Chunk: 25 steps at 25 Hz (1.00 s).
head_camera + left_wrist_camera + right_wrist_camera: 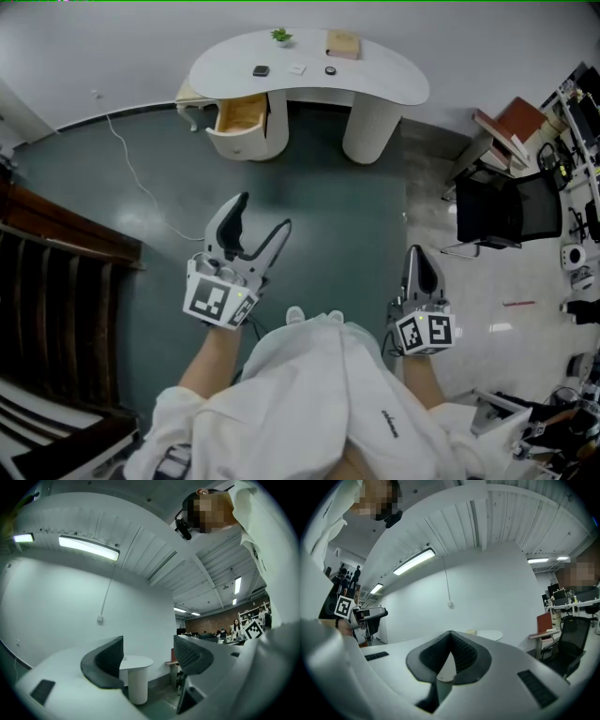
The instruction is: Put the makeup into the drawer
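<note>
Well ahead of the left gripper (264, 212), spread wide and empty, and the right gripper (418, 255), closed tip to tip on nothing: small dark makeup case (261, 70) atop white curved table (375, 82), above open wood-lined drawer (240, 114); too small for detail.

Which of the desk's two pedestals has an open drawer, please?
The left pedestal in the head view: its drawer stands pulled out, while the right pedestal shows none.
</note>
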{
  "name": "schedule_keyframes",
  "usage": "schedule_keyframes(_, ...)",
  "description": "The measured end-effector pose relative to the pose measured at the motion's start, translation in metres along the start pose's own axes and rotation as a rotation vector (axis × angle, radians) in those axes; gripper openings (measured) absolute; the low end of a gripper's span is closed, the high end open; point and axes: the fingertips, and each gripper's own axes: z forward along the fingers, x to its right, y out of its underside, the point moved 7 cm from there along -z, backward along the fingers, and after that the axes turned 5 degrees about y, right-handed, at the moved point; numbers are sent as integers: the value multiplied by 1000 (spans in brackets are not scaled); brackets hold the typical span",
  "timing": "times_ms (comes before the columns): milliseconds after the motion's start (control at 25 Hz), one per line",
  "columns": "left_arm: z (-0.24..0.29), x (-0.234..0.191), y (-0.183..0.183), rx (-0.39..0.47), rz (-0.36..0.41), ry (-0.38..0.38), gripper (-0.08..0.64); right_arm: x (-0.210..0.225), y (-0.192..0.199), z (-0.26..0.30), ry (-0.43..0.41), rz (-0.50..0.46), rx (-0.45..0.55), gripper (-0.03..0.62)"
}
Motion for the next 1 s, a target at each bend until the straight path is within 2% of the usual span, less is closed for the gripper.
schedule_keyframes(520, -11, -14, 8, -31, -4, 21, 342, -29, 14, 1, 2, 8, -15, 17)
schedule_keyframes(880, 1, -17, 18, -44, -8, 28, 342, -21, 20, 9, 11, 11, -17, 17)
schedule_keyframes(1000, 10, -25, 30, -40, -36, 19, 342, -15, 19, 23, 4, 14, -14, 17)
